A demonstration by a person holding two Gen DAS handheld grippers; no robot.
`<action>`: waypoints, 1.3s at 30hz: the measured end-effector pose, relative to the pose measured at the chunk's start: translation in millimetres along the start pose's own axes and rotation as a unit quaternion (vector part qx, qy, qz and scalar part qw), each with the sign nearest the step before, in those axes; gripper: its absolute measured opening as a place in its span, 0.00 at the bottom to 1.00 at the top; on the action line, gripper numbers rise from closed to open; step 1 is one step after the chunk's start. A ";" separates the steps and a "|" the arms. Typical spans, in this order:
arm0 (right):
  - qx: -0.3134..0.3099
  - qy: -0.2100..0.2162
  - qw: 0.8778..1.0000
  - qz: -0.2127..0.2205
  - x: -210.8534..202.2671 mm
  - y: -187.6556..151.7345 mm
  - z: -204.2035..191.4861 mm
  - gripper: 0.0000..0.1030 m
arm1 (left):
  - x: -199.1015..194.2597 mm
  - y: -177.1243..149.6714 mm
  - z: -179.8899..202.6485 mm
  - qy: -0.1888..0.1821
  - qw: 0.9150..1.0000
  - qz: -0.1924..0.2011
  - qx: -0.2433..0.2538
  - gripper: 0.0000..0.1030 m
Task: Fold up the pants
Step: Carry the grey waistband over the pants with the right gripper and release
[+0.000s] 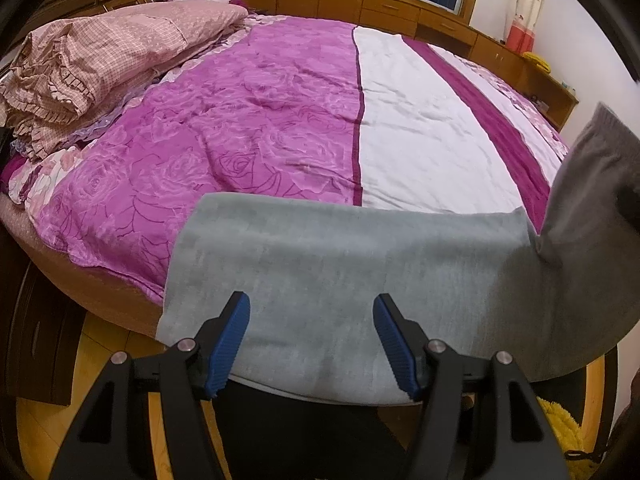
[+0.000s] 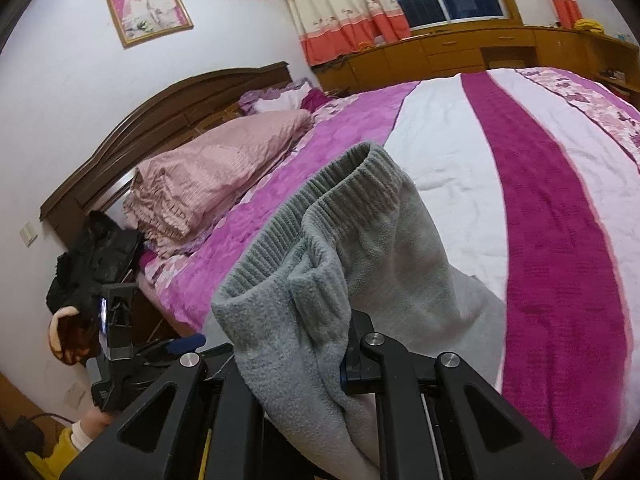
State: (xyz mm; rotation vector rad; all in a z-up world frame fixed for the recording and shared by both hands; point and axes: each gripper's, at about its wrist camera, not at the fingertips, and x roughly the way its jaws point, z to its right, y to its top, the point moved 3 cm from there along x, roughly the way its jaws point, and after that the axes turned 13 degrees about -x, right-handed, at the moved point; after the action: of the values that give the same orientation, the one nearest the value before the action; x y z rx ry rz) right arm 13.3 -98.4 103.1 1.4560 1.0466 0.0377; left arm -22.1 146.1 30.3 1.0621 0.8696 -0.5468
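Grey fleece pants [image 1: 340,264] lie across the near edge of the bed, one part hanging over the edge. My left gripper [image 1: 312,344] is open just above the flat grey cloth, its blue pads [image 1: 230,344] apart and empty. My right gripper [image 2: 296,360] is shut on the ribbed waistband end of the pants [image 2: 320,216] and holds it raised above the bed. In the left wrist view that raised end [image 1: 592,184] stands up at the right. The right gripper's fingertips are hidden in the cloth.
The bed has a purple, white and magenta cover [image 1: 280,112]. A folded pink quilt [image 1: 100,64] lies at the head end by the dark headboard [image 2: 168,120]. Wooden cabinets [image 1: 400,8] line the far wall. Wooden floor [image 1: 100,360] shows below the bed edge.
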 end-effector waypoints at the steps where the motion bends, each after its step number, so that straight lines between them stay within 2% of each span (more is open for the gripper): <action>1: 0.000 0.003 1.000 -0.002 3.7 0.3 -2.4 0.05 | -0.3 0.5 -1.3 0.001 1.000 0.001 0.000 0.66; 9: -0.002 0.031 0.999 -0.020 33.4 -0.3 -22.6 0.05 | -0.1 2.3 -15.0 0.005 1.000 0.002 -0.013 0.66; 17: -0.027 0.046 0.996 -0.067 79.2 -19.9 -45.5 0.05 | 4.5 -1.1 -25.6 0.006 1.000 -0.005 -0.027 0.66; 21: -0.047 0.045 0.994 -0.091 100.6 -34.8 -54.1 0.07 | 7.6 -2.8 -28.3 0.005 0.999 -0.009 -0.031 0.66; 24: -0.066 0.026 0.992 -0.106 114.9 -42.4 -60.2 0.07 | 8.7 -3.4 -29.9 0.004 0.999 -0.011 -0.034 0.66; 29: -0.103 0.034 0.985 -0.132 124.5 -51.7 -72.7 0.26 | 11.5 -3.4 -32.2 0.005 0.999 -0.015 -0.040 0.66; 32: -0.131 0.041 0.982 -0.127 118.6 -54.0 -84.9 0.36 | 12.3 -3.8 -32.6 0.007 0.999 -0.017 -0.041 0.66; 35: -0.147 0.053 0.981 -0.118 108.3 -53.7 -93.1 0.41 | 11.3 -3.6 -31.6 0.005 0.999 -0.016 -0.041 0.66; 39: -0.148 0.071 0.980 -0.114 93.3 -52.9 -93.0 0.43 | 7.5 -2.6 -28.1 0.006 0.999 -0.009 -0.034 0.66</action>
State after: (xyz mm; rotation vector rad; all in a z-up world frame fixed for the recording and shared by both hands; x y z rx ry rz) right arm -16.6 19.3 29.7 1.0709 1.2613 0.1301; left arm -29.5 170.8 16.6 0.9969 0.9031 -0.5220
